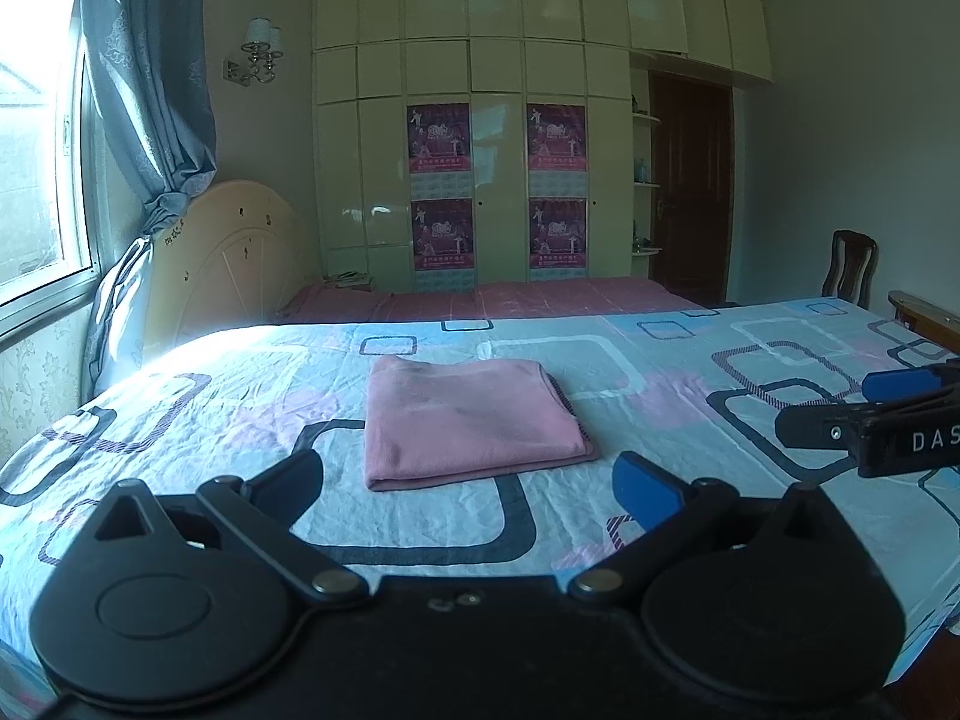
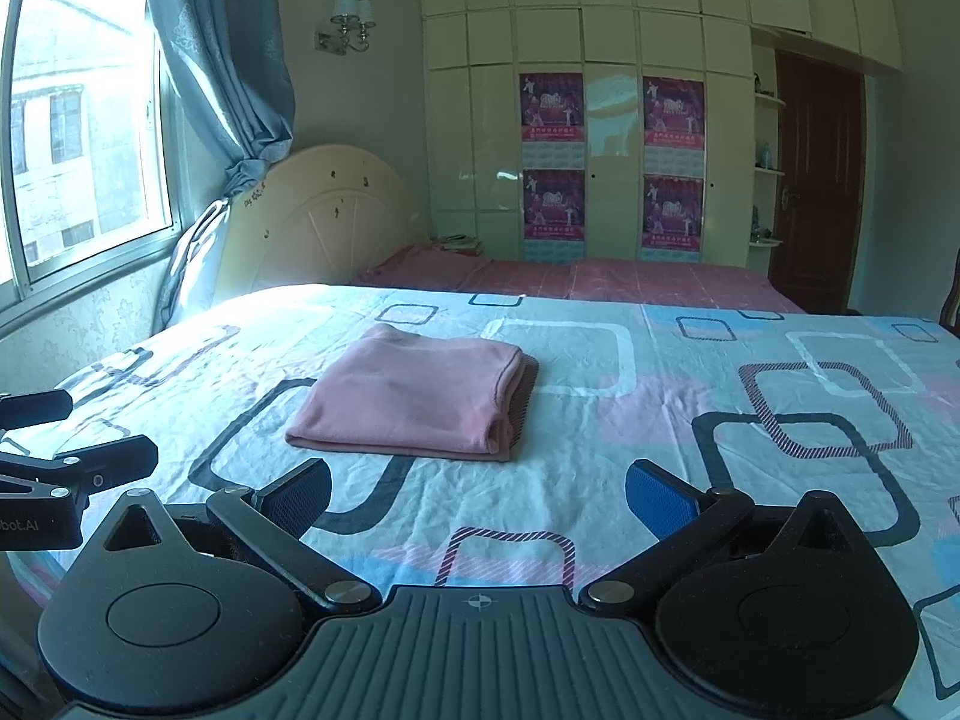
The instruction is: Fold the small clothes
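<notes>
Nearest the left wrist lens, the left gripper (image 1: 468, 483) hovers low over the patterned bedsheet (image 1: 690, 360), jaws spread wide and holding nothing. Straight ahead, just past its fingertips, lies the pink garment (image 1: 468, 420), folded into a flat rectangle whose longer side runs left to right; the right gripper (image 1: 840, 414) sits off to the right, apart from the cloth.

From the right wrist, the right gripper (image 2: 477, 492) is likewise released and empty. The garment (image 2: 408, 402) lies ahead and slightly left, its layered edges facing right. Both grippers seem about equally near.
</notes>
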The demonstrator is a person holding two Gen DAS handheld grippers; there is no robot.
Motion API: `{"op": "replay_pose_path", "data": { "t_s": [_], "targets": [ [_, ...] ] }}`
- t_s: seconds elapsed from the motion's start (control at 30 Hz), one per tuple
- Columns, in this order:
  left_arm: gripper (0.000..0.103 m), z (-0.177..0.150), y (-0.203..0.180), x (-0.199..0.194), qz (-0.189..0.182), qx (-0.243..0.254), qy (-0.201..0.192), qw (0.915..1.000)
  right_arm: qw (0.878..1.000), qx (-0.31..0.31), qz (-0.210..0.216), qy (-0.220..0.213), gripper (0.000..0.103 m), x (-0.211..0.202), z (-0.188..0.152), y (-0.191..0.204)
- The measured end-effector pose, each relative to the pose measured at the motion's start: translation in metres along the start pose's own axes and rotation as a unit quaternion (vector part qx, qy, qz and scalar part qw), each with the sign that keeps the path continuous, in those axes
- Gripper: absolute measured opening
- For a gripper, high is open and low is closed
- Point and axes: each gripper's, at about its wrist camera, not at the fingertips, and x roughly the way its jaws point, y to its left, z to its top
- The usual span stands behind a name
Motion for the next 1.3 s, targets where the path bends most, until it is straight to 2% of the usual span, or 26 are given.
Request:
{"op": "replay_pose_path", "data": {
  "t_s": [1.3],
  "targets": [
    [0.102,-0.0007,0.0013,0.0095,-0.004,-0.003,0.007,1.0,1.0,0.001,-0.005,0.006,0.103,0.0023,-0.0029,-0.0098]
  ]
}}
